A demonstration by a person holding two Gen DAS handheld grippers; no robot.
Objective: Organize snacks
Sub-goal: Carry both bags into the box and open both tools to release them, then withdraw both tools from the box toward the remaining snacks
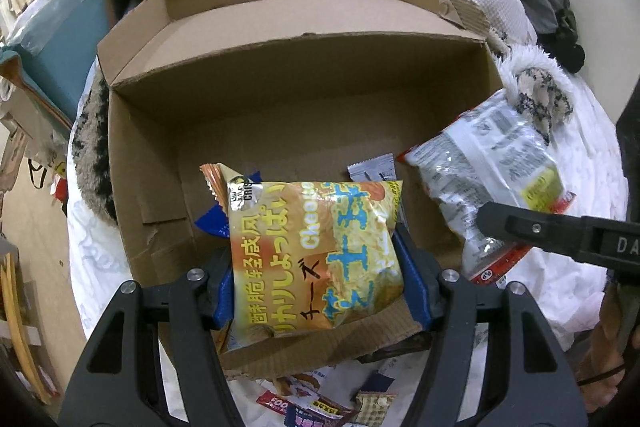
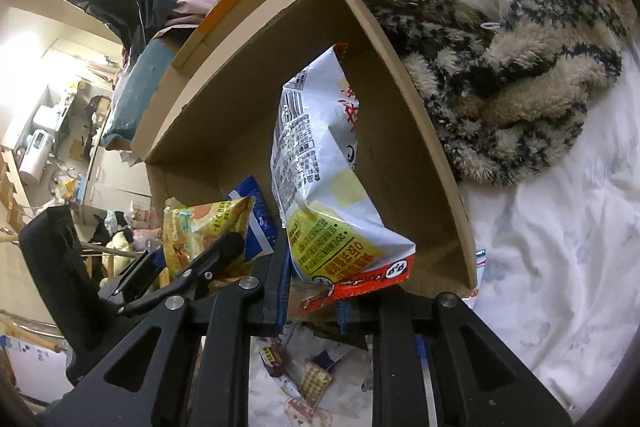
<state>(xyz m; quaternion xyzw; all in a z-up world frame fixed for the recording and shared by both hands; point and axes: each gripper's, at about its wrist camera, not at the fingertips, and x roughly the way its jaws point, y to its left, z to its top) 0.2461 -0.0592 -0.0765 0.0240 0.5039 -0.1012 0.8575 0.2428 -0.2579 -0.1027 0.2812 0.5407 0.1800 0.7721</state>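
While both bags are carried over the cardboard box (image 1: 168, 227), the scene is read from left to right as follows.

Left gripper (image 1: 316, 283): its blue pads are clamped on the lower sides of the yellow Cheetos bag (image 1: 316, 251), which is held puffed and upright over the near edge of the box.

Yellow bag's place: it is held above the near part of the box floor, with a blue packet (image 1: 214, 223) and an orange-striped packet (image 1: 212, 175) partly hidden behind it; a small silver packet (image 1: 372, 169) is seen past its top edge.

Box: most of the floor beyond is seen bare, and the box is set on a white bedcover (image 2: 560, 267) beside a fluffy patterned blanket (image 2: 500, 67).

Right gripper (image 2: 316, 303): its jaws are pinched nearly together on the red bottom seam of the white snack bag (image 2: 320, 195), which is held up against the right wall of the box.

Step in hand: placing is judged to be under way, both bags being held inside the box's outline but not yet released.

Next move: a lowering onto the bare floor is called for, then a release of each bag; the loose packets (image 1: 320, 407) left on the bedcover in front of the box are judged still to be gathered.
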